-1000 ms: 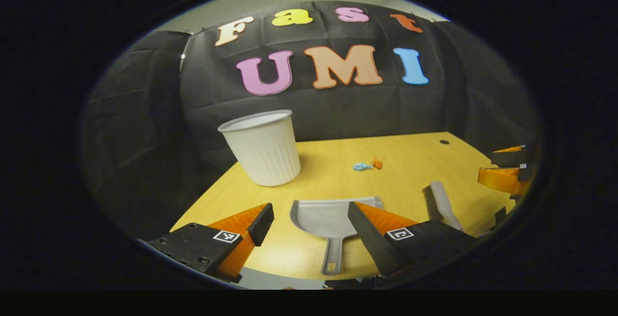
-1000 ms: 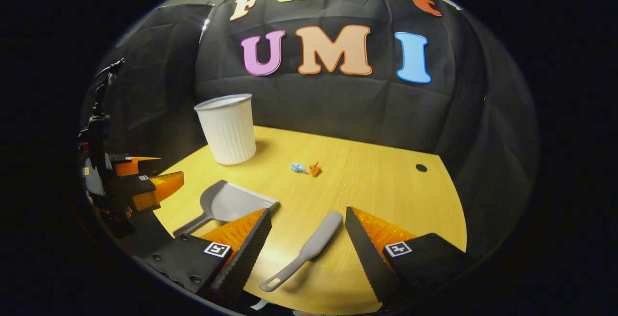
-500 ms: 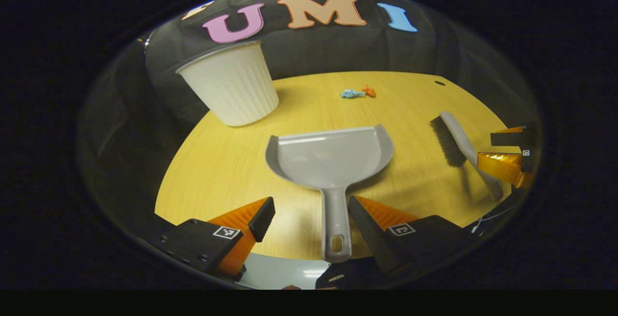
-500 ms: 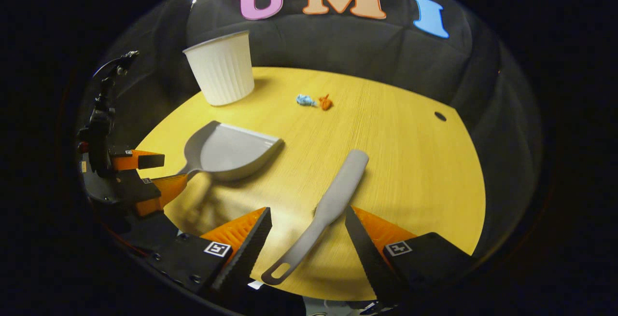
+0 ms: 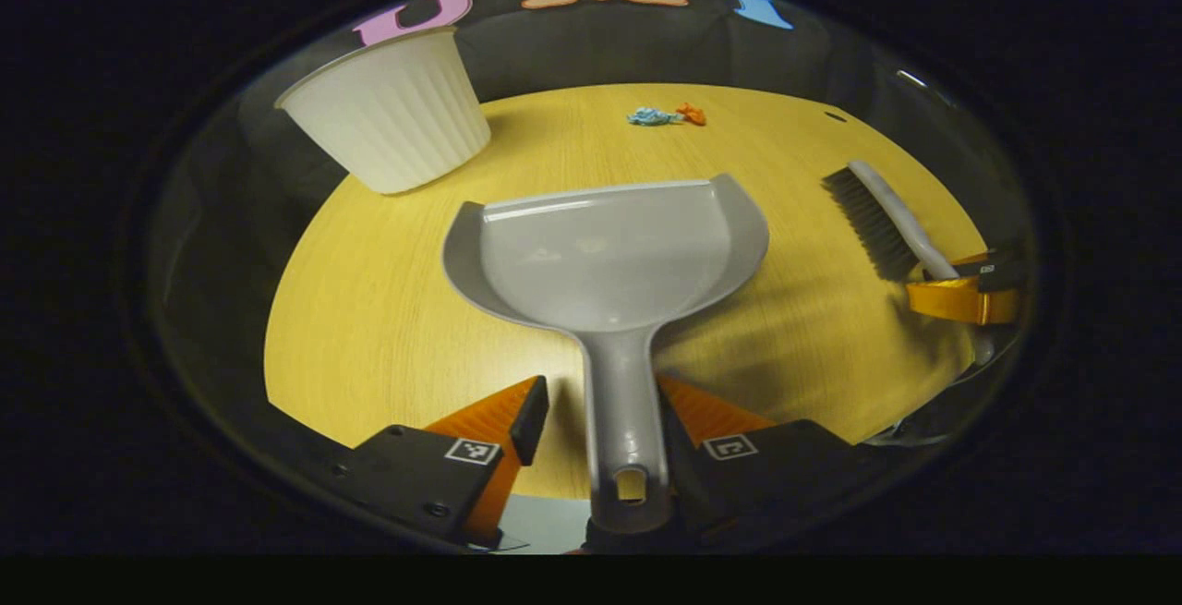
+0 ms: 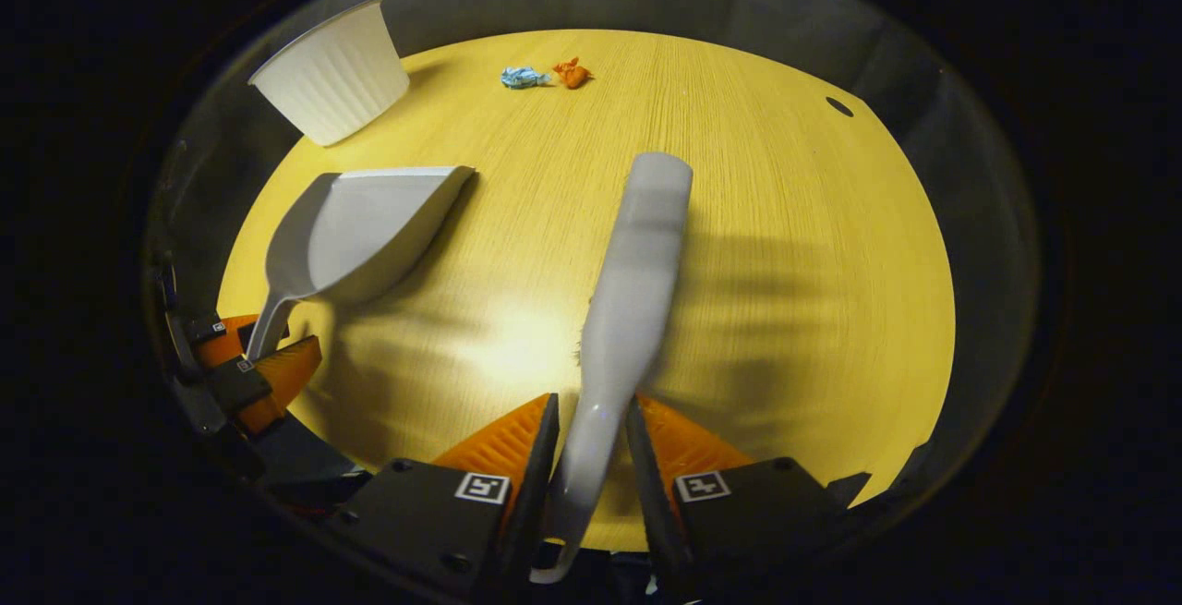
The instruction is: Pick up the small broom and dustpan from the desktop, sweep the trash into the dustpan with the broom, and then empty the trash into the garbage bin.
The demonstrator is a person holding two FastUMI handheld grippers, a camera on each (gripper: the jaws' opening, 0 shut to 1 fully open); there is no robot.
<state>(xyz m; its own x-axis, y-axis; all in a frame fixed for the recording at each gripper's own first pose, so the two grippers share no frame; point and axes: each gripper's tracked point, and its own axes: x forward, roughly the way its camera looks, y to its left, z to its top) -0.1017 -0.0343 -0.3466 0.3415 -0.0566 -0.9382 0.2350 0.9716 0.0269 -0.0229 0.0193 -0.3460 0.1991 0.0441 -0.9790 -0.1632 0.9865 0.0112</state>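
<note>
The grey dustpan (image 5: pixel 609 245) lies flat on the wooden table, and its handle runs back between the fingers of my left gripper (image 5: pixel 600 402). The right finger touches the handle. A thin gap shows at the left finger, so this gripper counts as open. In the right gripper view my right gripper (image 6: pixel 594 411) is shut on the handle of the grey broom (image 6: pixel 637 263), whose head points away over the table. Two bits of trash, a blue scrap (image 6: pixel 524 77) and an orange scrap (image 6: pixel 572 73), lie at the far side. The white ribbed bin (image 6: pixel 332 78) stands at the far left.
The round table (image 6: pixel 813 263) has a small dark hole (image 6: pixel 838 106) at its far right. The left gripper (image 6: pixel 249 356) shows at the left rim around the dustpan (image 6: pixel 369 226) handle. The right gripper (image 5: pixel 960 291) and the broom (image 5: pixel 877 217) show at the right.
Both grippers came down and forward to the table. The left gripper's fingers narrowed around the dustpan handle. The right gripper closed on the broom handle, and the broom turned to point straight ahead.
</note>
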